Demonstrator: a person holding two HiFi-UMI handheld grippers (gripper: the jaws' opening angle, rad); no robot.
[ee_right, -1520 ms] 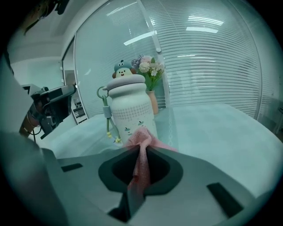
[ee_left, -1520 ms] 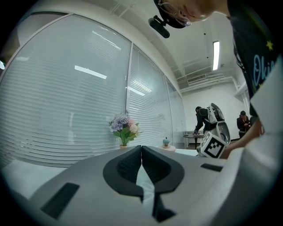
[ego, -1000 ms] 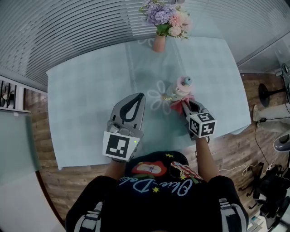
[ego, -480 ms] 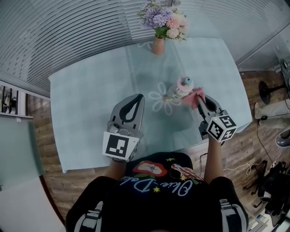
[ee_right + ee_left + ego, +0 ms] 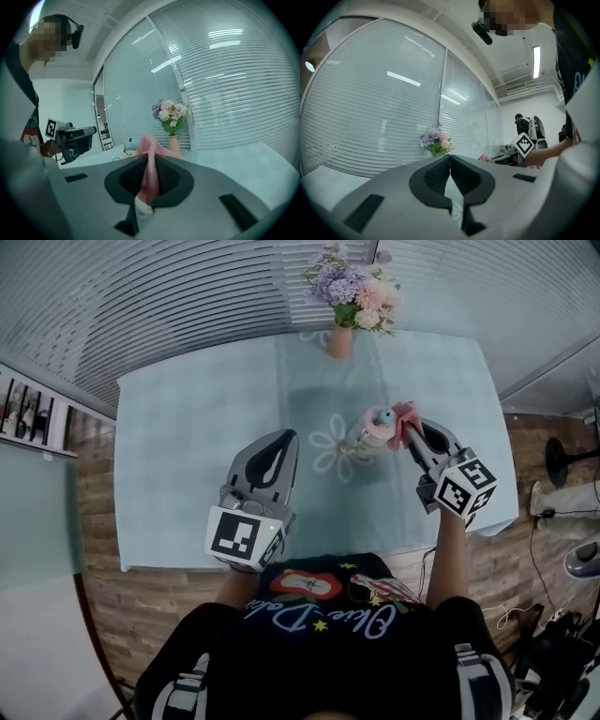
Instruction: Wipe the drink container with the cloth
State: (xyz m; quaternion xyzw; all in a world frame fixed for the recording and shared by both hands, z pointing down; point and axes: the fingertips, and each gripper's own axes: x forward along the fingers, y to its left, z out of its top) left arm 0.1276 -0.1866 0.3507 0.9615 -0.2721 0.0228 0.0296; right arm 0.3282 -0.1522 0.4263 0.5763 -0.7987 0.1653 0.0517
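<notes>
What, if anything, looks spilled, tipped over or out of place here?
Nothing stands out. The drink container and flower vase stand upright on the table, no spill shows, and the pink cloth is simply pinched in the right gripper beside the container.

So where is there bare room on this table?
Bare: the table left of the left gripper, and the far right corner beside the flower vase. Crowded around the drink container, where the right gripper holds the cloth.
</notes>
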